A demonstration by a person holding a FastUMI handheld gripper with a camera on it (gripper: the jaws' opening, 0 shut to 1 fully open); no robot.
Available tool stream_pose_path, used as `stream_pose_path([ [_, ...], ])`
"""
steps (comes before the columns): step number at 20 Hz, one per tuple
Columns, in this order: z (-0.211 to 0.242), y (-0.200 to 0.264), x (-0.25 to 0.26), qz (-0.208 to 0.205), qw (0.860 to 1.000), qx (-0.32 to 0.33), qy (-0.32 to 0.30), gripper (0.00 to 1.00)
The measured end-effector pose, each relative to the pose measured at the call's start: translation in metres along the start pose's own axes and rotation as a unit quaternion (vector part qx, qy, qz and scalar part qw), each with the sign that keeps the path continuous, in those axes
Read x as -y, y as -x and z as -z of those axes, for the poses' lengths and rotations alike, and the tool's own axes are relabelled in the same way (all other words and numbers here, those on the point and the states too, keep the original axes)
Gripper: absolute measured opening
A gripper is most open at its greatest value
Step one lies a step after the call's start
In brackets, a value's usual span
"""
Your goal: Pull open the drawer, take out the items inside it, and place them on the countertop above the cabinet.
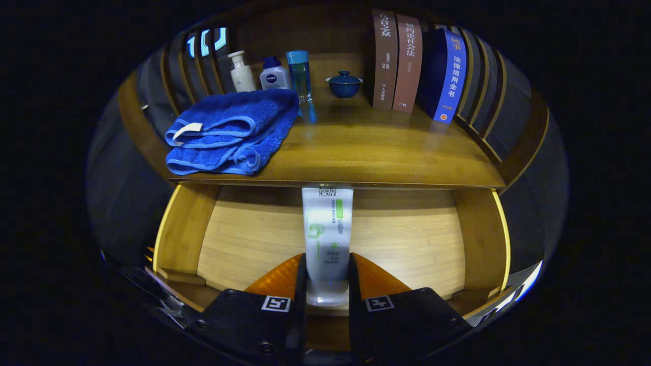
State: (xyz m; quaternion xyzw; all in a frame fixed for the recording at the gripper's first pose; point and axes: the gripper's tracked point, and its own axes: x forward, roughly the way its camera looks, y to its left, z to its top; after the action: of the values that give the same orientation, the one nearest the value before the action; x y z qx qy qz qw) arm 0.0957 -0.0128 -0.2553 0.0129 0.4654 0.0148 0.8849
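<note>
A white tube with green print (327, 229) stands on end between my fingers, its cap end low near my palm. My gripper (328, 264) is shut on the white tube, both fingers pressing its sides. Beneath it lies the pulled-out wooden drawer (244, 239), its light floor bare around the tube. Just beyond the fingers runs the front edge of the wooden countertop (366, 152). On the countertop's left part rests a folded blue towel (234, 132).
Along the back of the countertop stand a white pump bottle (241, 72), a small white bottle with a blue cap (274, 75), a clear blue bottle (300, 76), a blue lidded cup (344, 84) and three upright books (409, 66).
</note>
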Motion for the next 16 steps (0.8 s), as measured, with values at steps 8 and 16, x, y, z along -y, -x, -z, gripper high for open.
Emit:
stream_pose_path([
  [8,0.024,0.014,-0.005,-0.018,1.0,-0.009,0.001,0.38],
  [16,-0.036,0.058,-0.001,-0.024,0.997,0.078,-0.013,0.38],
])
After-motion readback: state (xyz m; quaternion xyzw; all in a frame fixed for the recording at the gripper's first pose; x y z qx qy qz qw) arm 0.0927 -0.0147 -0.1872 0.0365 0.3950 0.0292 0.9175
